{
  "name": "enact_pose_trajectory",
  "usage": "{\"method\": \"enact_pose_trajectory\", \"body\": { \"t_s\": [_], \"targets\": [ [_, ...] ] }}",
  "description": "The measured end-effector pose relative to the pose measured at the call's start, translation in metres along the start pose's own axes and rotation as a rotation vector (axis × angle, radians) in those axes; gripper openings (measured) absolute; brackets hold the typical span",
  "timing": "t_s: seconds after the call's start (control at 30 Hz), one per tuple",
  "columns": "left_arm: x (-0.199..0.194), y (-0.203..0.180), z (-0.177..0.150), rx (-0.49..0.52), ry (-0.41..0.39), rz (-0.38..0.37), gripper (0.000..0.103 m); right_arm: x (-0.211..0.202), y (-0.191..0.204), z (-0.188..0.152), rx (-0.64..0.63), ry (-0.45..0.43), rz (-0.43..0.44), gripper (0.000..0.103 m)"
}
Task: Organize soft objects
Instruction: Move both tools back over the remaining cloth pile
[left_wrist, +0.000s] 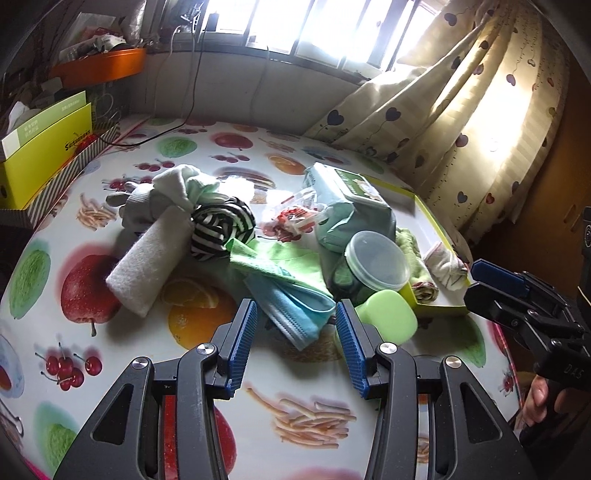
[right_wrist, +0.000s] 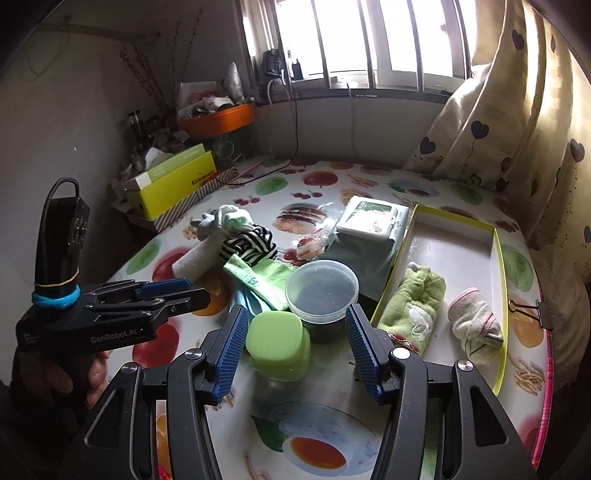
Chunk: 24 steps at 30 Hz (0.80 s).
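Both grippers hover over the fruit-print worktop (left_wrist: 155, 192), empty. Left gripper (left_wrist: 297, 343): jaws well apart, nothing between the pads; the folded blue cloth (left_wrist: 295, 310) lies just ahead of its fingertips, a green cloth (left_wrist: 280, 258) beyond that, and a striped black-and-white bundle (left_wrist: 221, 229) with a white rolled towel (left_wrist: 147, 266) ahead to its left. Right gripper (right_wrist: 295, 347): jaws parted, gripping nothing; a green lidded box (right_wrist: 279, 343) and a clear lidded tub (right_wrist: 321, 291) sit just ahead between its fingers. To its right, the yellow-rimmed tray (right_wrist: 496, 258) holds a green towel (right_wrist: 410, 306) and a white sock (right_wrist: 476, 325), side by side.
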<state>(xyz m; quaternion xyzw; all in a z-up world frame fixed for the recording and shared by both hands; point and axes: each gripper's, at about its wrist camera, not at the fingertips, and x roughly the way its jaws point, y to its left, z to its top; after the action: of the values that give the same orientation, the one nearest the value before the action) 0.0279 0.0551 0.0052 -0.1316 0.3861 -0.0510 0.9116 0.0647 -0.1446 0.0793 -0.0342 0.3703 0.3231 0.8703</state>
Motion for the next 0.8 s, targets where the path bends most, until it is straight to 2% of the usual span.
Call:
{"method": "enact_pose_trajectory", "body": {
  "t_s": [0.47,0.8],
  "targets": [
    [0.001,0.031,0.003,-0.038,-0.002,0.053,0.046,0.036,0.024,0.018,-0.044,0.051,0.064,0.055],
    [0.003,0.067,0.004,-0.107,-0.005,0.083,0.046,0.06,0.037,0.032,-0.069,0.08,0.085,0.055]
  ]
}}
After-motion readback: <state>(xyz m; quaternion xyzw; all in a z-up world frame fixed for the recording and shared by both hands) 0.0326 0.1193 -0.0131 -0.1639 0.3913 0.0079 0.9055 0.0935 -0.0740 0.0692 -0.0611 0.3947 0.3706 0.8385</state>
